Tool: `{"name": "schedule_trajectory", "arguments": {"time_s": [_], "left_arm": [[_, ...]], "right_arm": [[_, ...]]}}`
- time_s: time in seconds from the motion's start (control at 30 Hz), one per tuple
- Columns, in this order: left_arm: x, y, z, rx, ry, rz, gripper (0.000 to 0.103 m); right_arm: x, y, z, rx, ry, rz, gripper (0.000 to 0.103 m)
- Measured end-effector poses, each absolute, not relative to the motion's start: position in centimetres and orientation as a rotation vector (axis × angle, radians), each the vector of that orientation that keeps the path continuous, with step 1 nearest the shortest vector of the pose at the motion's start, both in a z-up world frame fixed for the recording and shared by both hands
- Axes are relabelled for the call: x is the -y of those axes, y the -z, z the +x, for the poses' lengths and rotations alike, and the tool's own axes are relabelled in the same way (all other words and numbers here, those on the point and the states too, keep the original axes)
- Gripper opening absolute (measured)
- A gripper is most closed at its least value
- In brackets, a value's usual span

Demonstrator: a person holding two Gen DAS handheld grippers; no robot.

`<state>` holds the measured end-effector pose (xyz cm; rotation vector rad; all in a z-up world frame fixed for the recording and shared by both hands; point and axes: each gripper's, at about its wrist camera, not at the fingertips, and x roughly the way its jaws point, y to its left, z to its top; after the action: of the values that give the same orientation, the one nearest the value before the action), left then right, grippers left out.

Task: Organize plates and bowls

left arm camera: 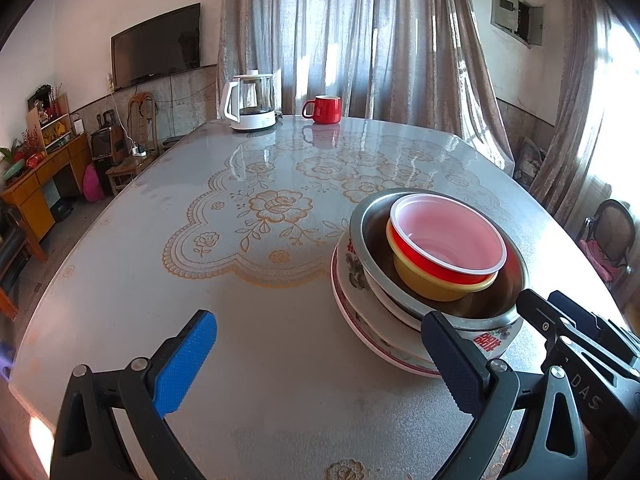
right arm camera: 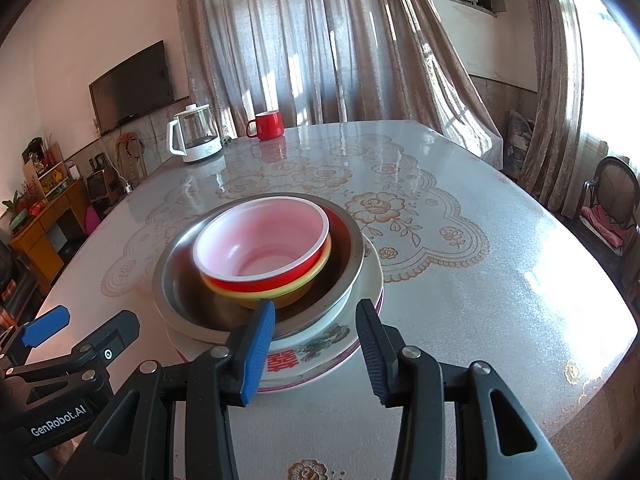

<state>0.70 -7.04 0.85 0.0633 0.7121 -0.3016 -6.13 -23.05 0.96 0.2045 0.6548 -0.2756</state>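
I have one stack of dishes on the counter (left arm camera: 248, 344), near its front edge. From the bottom up it goes: a pink-rimmed plate (right arm camera: 280, 385), a white bowl (right arm camera: 316, 350) with a red character and flower print on its side, a steel bowl (right arm camera: 192, 264), a yellow bowl (right arm camera: 276, 298), and on top a red bowl (right arm camera: 264, 240) with a pale inside. The yellow and red bowls sit nested and lean a little toward one side of the steel bowl.

My left tongs (left arm camera: 320, 364) stand wide, with nothing between them but bare counter. The stack lies off to their right; in the left wrist view the dark finger overlaps the rim of the steel bowl (left arm camera: 440, 304), but I cannot tell whether it touches. My right tongs (right arm camera: 316, 350) are partly open, aimed at the near side of the stack. The gap between them frames the printed wall of the white bowl, and the blue pad's tip (right arm camera: 264, 320) overlaps the steel rim in the picture. I see no pad pressing on anything, so they hold nothing.

At the far end of the counter stand a kettle (right arm camera: 196, 136) and a red mug (right arm camera: 268, 125), just beside each other and well apart from the stack. Behind them hang curtains (left arm camera: 360, 40), with a television (left arm camera: 158, 46) on the left wall.
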Motion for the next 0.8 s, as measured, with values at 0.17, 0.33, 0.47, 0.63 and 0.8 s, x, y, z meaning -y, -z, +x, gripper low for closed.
{"name": "schedule_trajectory", "arguments": {"time_s": [0.17,0.33,0.47,0.63,0.8], "left_arm": [[7.04,-0.85,0.69,-0.71,0.301,0.063,0.103],[7.17,-0.94,0.51,-0.712,0.305,0.064,0.103],[7.29,-1.05,0.6,-0.715,0.309,0.066,0.103],[7.58,-0.89,0.57,-0.716,0.323,0.078,0.103],[7.39,-0.8,0.9,-0.72,0.324,0.062,0.103]], "right_arm": [[23.04,-0.93,-6.16,-0.654,0.276,0.203,0.042],[23.07,-0.92,-6.14,-0.656,0.276,0.205,0.042],[23.09,-1.02,-6.16,-0.656,0.277,0.204,0.042],[23.15,-1.05,-6.12,-0.658,0.277,0.205,0.043],[23.39,-1.07,-6.11,-0.658,0.279,0.211,0.043]]}}
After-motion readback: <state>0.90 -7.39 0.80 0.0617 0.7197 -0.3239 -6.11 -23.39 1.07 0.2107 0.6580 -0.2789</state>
